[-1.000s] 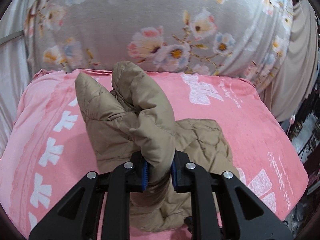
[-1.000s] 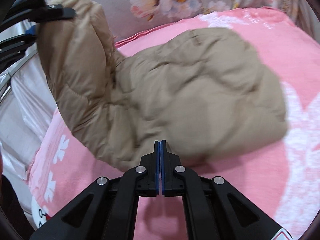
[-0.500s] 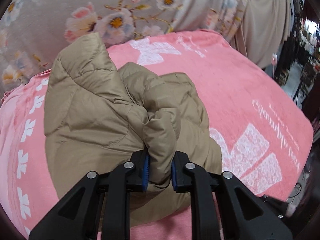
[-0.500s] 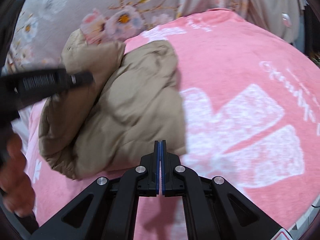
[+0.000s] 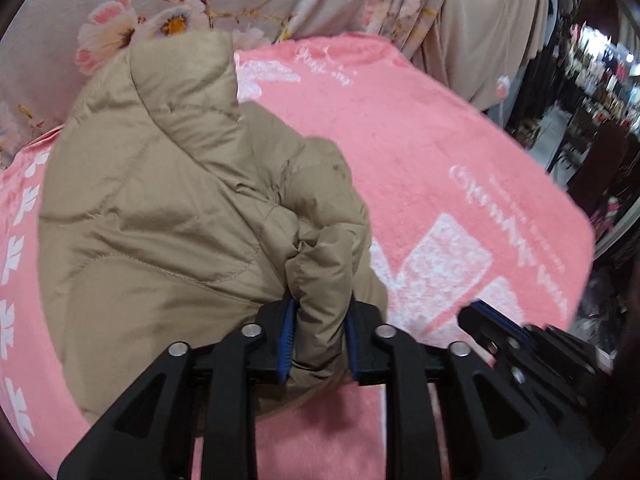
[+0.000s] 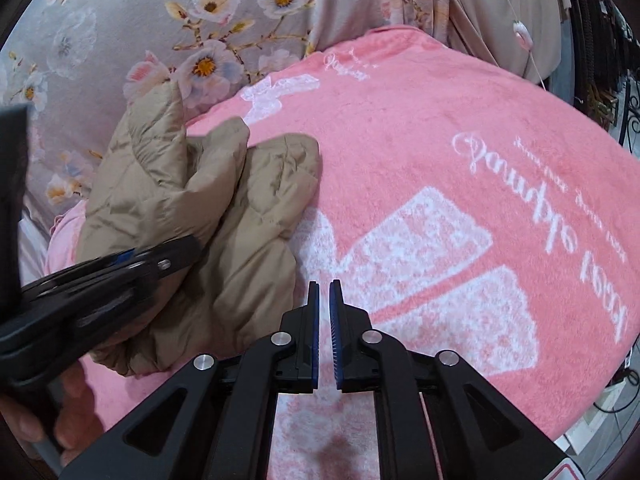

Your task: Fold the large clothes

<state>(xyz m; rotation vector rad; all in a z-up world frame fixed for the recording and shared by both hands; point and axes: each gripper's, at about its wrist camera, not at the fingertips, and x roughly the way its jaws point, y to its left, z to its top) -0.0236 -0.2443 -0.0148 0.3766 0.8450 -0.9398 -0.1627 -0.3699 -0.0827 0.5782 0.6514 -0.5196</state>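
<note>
A tan puffer jacket lies bunched on a pink blanket. My left gripper is shut on a thick fold of the jacket near its front edge. In the right wrist view the jacket sits at the left, with the left gripper reaching in over it. My right gripper is just right of the jacket, over the blanket. Its jaws stand slightly apart with nothing between them. It also shows at the lower right of the left wrist view.
A grey floral fabric rises behind the blanket. Beige curtains hang at the back right. The blanket's right edge drops off toward a dim shop aisle. A hand holds the left gripper.
The left gripper has pulled the jacket fold down and toward the near edge, bunching the jacket tighter. The right gripper swung right, away from the jacket, and its jaws opened a small gap.
</note>
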